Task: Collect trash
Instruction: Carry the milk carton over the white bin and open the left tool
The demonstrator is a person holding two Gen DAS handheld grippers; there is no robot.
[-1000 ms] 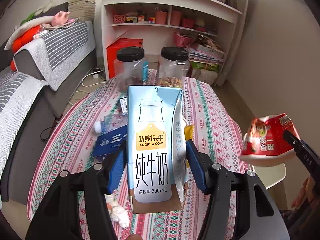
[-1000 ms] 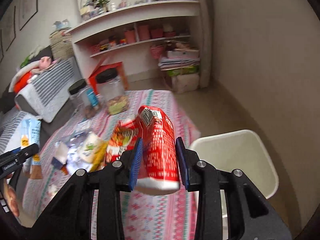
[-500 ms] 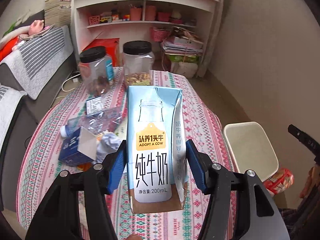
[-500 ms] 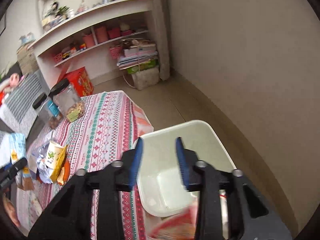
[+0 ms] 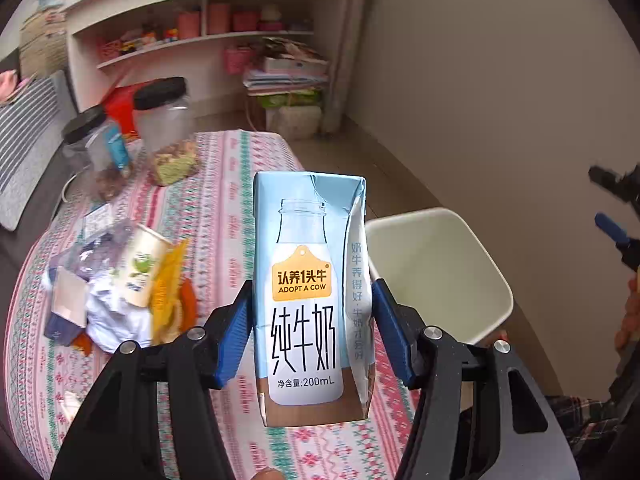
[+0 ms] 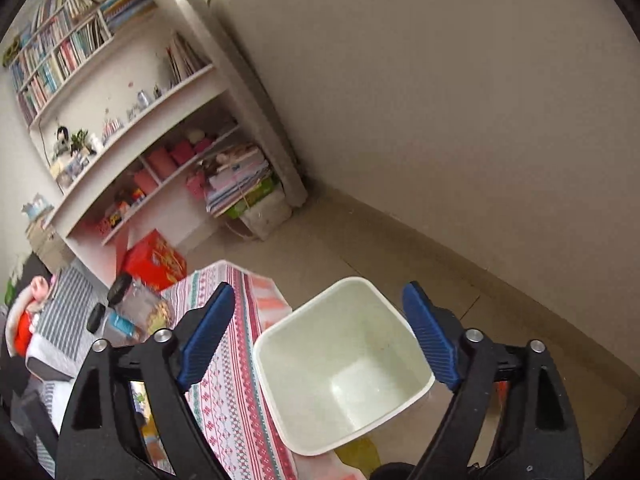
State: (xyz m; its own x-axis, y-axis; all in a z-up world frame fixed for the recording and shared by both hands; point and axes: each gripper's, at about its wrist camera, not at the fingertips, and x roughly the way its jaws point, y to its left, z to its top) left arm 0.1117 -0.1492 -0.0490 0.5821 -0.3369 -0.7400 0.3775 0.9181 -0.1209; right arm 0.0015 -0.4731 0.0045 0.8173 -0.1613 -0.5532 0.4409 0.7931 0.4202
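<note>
left gripper (image 5: 312,320): clamped on the milk carton (image 5: 308,280), blue pads on both side faces, carton upright, above the table edge
right gripper (image 6: 320,336): jaws spread wide, nothing between them, hovering over the bin (image 6: 344,364)
bin: white, on the floor just beside the tablecloth (image 5: 224,184) edge; what shows of the inside looks bare, bottom partly out of sight
remaining trash: crumpled pile (image 5: 120,292) of wrappers, a cup and paper on the table's left side, well apart from the bin
jars (image 5: 168,128): two black-lidded, at the far end, likely not trash
risk 1: carton released too early lands on the table edge or floor; bin opening sits to the right of the carton, not under it
risk 2: both grippers converge on the bin; collision likely if the right one doesn't clear
risk 3: thin carton walls may buckle under squeeze and slip
</note>
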